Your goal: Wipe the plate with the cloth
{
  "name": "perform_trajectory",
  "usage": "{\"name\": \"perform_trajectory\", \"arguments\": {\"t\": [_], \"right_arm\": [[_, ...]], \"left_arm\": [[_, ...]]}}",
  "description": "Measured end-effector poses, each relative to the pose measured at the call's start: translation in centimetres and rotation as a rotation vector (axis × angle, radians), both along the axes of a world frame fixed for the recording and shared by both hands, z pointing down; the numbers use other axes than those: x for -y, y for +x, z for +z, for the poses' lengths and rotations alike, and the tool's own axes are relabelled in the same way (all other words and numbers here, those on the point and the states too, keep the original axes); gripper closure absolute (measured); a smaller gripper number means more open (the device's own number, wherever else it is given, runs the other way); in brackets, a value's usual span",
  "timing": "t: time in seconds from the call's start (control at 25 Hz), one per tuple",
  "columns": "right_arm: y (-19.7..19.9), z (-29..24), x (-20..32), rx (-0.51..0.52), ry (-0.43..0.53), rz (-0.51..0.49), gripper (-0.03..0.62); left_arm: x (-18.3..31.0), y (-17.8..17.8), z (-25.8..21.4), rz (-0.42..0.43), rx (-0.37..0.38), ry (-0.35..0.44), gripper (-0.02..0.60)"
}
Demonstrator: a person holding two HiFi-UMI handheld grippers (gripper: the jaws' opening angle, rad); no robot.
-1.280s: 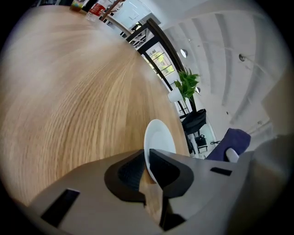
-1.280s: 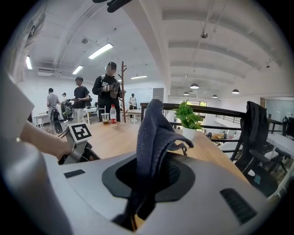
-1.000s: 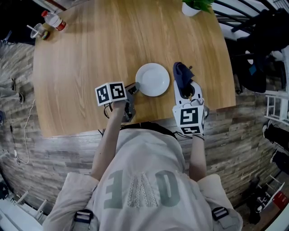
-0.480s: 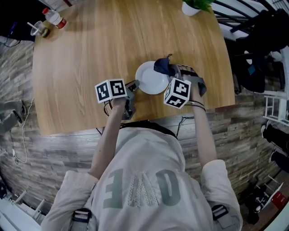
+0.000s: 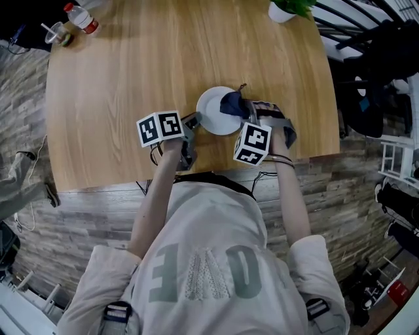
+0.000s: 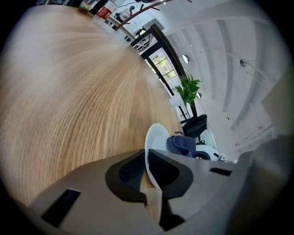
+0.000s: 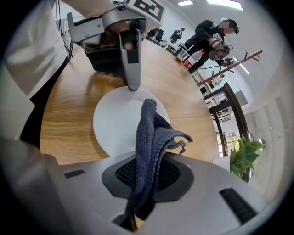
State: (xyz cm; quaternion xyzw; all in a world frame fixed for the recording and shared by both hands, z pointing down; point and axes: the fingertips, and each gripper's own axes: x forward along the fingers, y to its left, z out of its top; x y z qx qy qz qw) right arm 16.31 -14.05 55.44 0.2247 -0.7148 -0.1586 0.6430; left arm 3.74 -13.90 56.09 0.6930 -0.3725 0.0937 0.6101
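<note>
right gripper view: the right gripper (image 7: 147,176) has its jaws nearly together, clamped on a dark blue cloth (image 7: 151,133), which stands out of the pads in a folded bunch with a loose corner drooping to one side.
cloth and plate: the free end of the cloth reaches over the near part of a white plate (image 7: 115,121). from the head view it covers the plate's right edge. whether it presses on the surface cannot be told.
left gripper view: the left gripper (image 6: 147,159) has only a narrow gap between its jaws, and they pinch the rim of the plate, one dark pad on each side of it.
plate: round and empty, flat on the wooden table (image 5: 131,78), near the table's front edge and between the two grippers.
right hand pose: seen from the head view, the hand grips its handle to the right of the plate, with the gripper pitched steeply down and leftward onto the plate and its marker cube (image 5: 253,144) rolled toward the person.
left hand pose: the forearm reaches straight out from the body, with the gripper angled gently down at the plate's left rim and its marker cube (image 5: 160,127) facing up.
farther out: a bottle (image 5: 82,17) at the far left corner and a potted plant (image 5: 288,10) at the far edge, both well apart from the plate.
</note>
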Motion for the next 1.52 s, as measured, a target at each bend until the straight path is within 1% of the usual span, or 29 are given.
{"name": "perform_trajectory", "arguments": {"t": [0.16,0.32,0.48,0.6,0.68,0.76,0.84,1.0,1.12,1.36,1.52], "right_arm": [[-0.4,0.0,-3.0,-0.006,-0.04,-0.018,0.537],[-1.4,-0.1,-6.2,0.027,-0.095,-0.034,0.537],[-1.7,0.1,-7.2,0.033,-0.105,-0.045,0.539],[-1.5,-0.6,-6.2,0.061,-0.098,-0.021,0.537],[-1.3,-1.6,-4.0,0.073,-0.057,0.004,0.537],[-0.9,-2.3,-1.4,0.056,-0.012,0.017,0.537],[-0.6,-2.4,1.1,0.034,0.013,0.024,0.537],[-0.6,-1.5,3.9,0.003,0.005,0.026,0.539],[-0.9,-0.6,4.2,-0.021,-0.002,0.013,0.537],[-1.8,-0.1,2.7,-0.07,0.043,-0.018,0.537],[-2.2,0.3,0.8,-0.068,0.005,-0.026,0.537]], "left_arm": [[0.1,0.0,-0.1,-0.008,0.002,0.002,0.551],[0.1,-0.1,-0.1,-0.015,0.003,0.003,0.551],[0.1,-0.1,-0.1,-0.016,0.002,0.005,0.551],[0.0,0.0,0.1,-0.011,0.003,0.005,0.551],[0.0,0.0,0.1,-0.002,0.008,0.006,0.551],[0.0,0.1,0.0,0.002,0.011,0.006,0.551],[0.0,0.2,0.0,0.0,0.011,0.005,0.551],[-0.1,0.4,0.0,0.001,0.01,0.004,0.551],[-0.1,0.4,0.0,0.003,0.009,0.004,0.551],[0.0,0.1,-0.1,-0.001,0.008,0.003,0.551],[-0.1,0.1,-0.1,-0.007,0.008,0.005,0.551]]}}
